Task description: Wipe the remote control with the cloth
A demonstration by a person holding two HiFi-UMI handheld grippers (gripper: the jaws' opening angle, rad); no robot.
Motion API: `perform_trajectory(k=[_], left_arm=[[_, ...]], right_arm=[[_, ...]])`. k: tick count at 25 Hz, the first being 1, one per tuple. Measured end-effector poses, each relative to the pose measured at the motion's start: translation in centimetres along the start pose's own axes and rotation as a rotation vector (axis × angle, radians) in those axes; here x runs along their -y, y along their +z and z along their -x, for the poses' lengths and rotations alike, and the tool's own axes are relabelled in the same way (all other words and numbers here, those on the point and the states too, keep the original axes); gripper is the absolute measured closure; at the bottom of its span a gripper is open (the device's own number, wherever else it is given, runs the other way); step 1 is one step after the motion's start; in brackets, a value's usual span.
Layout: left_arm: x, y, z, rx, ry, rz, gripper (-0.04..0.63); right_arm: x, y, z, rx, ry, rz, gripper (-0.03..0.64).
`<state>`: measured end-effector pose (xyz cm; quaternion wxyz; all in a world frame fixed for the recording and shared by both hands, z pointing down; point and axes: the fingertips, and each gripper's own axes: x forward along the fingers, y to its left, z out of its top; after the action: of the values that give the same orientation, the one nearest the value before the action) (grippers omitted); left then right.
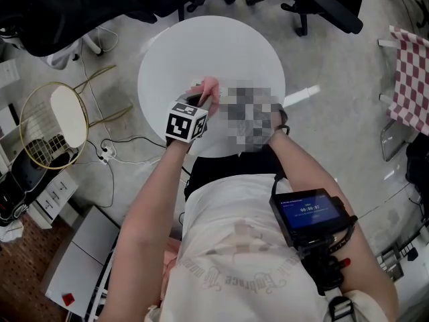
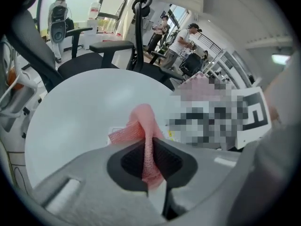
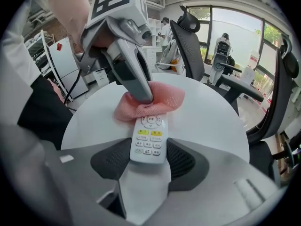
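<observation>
My right gripper (image 3: 149, 155) is shut on a white remote control (image 3: 149, 138), whose yellow and grey buttons face up as it sticks out over the round white table (image 3: 211, 117). A pink mesh cloth (image 3: 157, 100) lies bunched over the remote's far end. My left gripper (image 2: 151, 157) is shut on that pink cloth (image 2: 143, 126) and presses it down onto the remote from above. In the head view the left gripper's marker cube (image 1: 186, 121) and a bit of the pink cloth (image 1: 209, 89) show over the table (image 1: 201, 45); the right gripper is hidden behind a mosaic patch.
Black office chairs (image 1: 315, 5) stand around the far side of the table. A gold wire stool (image 1: 53, 123) and cables lie on the floor to the left. A checked cloth (image 1: 410, 79) hangs at the right edge. People stand far off in the room.
</observation>
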<state>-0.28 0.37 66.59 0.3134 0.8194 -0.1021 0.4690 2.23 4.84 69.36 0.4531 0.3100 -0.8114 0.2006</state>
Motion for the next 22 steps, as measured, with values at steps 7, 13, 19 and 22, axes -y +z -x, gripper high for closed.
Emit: perform_trajectory(k=[7, 13, 19, 22], left_arm=[[-0.9, -1.0, 2.0, 0.107, 0.013, 0.193, 0.566], [-0.9, -1.8, 3.3, 0.153, 0.024, 0.239, 0.566], [-1.0, -1.9, 4.4, 0.207, 0.039, 0.295, 0.566], [-1.4, -2.6, 5.2, 0.238, 0.050, 0.345, 0.566]], right_arm=[[0.6, 0.1, -0.2, -0.006, -0.031, 0.022, 0.327], [0.3, 1.2, -0.3, 0.014, -0.008, 0.032, 0.333], [0.6, 1.2, -0.6, -0.027, -0.017, 0.021, 0.356], [0.7, 0.9, -0.8, -0.057, 0.002, -0.010, 0.359]])
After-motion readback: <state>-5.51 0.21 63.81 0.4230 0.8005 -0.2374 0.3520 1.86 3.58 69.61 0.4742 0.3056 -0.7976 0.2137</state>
